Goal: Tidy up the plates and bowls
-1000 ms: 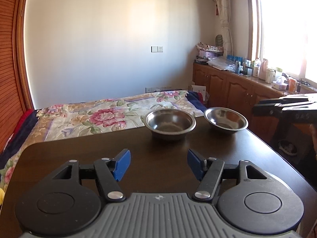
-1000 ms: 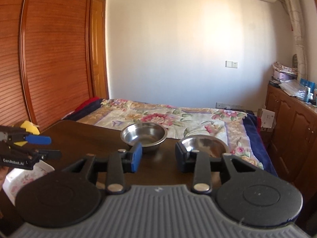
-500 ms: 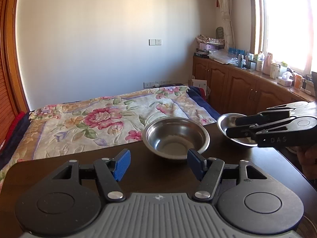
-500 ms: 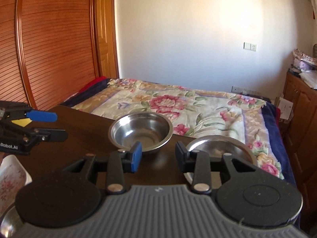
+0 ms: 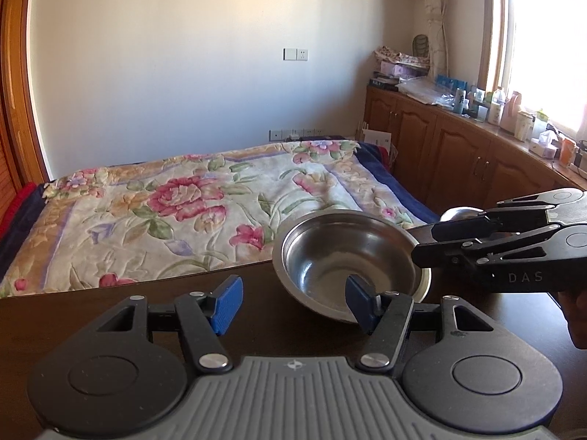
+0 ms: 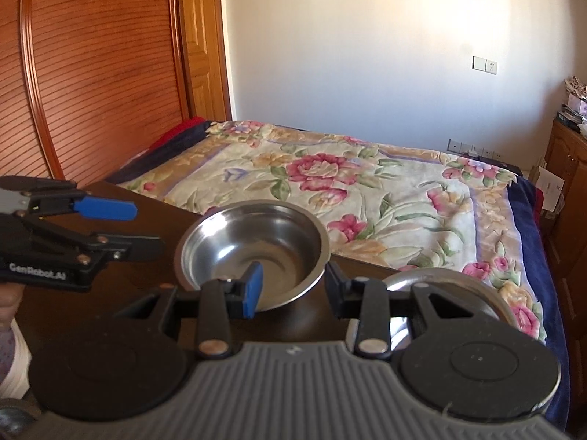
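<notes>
my left gripper has its jaws apart, right pad at the near rim of the steel bowl, nothing clamped. my right gripper is also parted and empty, straddling that bowl's near edge. the second steel bowl sits just beside it at the far edge of the dark table. nothing is stacked yet, so i judge the task is barely begun; both bowls are left. they're shiny, shallow, upright, empty. flowered bedspread beyond.
</notes>
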### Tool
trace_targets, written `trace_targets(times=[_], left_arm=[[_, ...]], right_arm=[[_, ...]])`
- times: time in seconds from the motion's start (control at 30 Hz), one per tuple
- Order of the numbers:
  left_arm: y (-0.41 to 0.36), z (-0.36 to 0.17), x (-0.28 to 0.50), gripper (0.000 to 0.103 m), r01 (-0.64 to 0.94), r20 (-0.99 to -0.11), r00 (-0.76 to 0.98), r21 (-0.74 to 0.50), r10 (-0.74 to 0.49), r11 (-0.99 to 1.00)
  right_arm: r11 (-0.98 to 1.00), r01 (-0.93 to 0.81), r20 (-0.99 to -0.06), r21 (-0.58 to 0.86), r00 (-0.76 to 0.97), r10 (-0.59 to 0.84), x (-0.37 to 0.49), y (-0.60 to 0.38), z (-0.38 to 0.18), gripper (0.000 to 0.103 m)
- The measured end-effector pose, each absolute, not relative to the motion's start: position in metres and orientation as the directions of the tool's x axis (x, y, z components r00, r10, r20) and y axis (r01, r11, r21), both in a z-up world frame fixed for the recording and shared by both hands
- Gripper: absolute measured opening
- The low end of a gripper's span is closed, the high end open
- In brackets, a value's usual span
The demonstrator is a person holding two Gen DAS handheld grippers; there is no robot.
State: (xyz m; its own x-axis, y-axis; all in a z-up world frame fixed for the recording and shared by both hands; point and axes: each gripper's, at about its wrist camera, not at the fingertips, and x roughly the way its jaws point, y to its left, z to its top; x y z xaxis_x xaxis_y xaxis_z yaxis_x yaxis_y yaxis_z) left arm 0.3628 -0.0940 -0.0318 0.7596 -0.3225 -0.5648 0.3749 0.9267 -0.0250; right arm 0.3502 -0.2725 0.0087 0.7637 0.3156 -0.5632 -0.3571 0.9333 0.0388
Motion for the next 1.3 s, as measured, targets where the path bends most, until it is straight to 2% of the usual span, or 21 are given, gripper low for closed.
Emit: trace_targets(times=[0.43,0.77,1.0,1.3], left_arm=[[-0.098,-0.045,0.385,0.058,0.382,-0.602,0.721,-0.071,-0.345,0.922],[-0.099,-0.049,0.389,0.036,0.378,-0.624,0.695,-0.103,-0.356,0.92],[-0.096,-0.048,0.385,0.027,0.368,-0.631,0.697,-0.095,-0.341,0.925],[-0.093,-0.04,0.369,0.019,0.372,-0.625,0.703,-0.085,-0.34,0.924]], right_arm=[[0.942,-0.335,-0.623,0.025,0.731,0.277,0.375,-0.266,0.001,0.039],[0.939,-0.34,-0.644,0.044,0.709,0.287,0.382,-0.262,-0.003,0.032],[0.937,-0.346,-0.654,0.049,0.698,0.292,0.38,-0.26,-0.005,0.029],[0.941,-0.328,-0.654,0.08,0.695,0.298,0.374,-0.264,-0.002,0.018]])
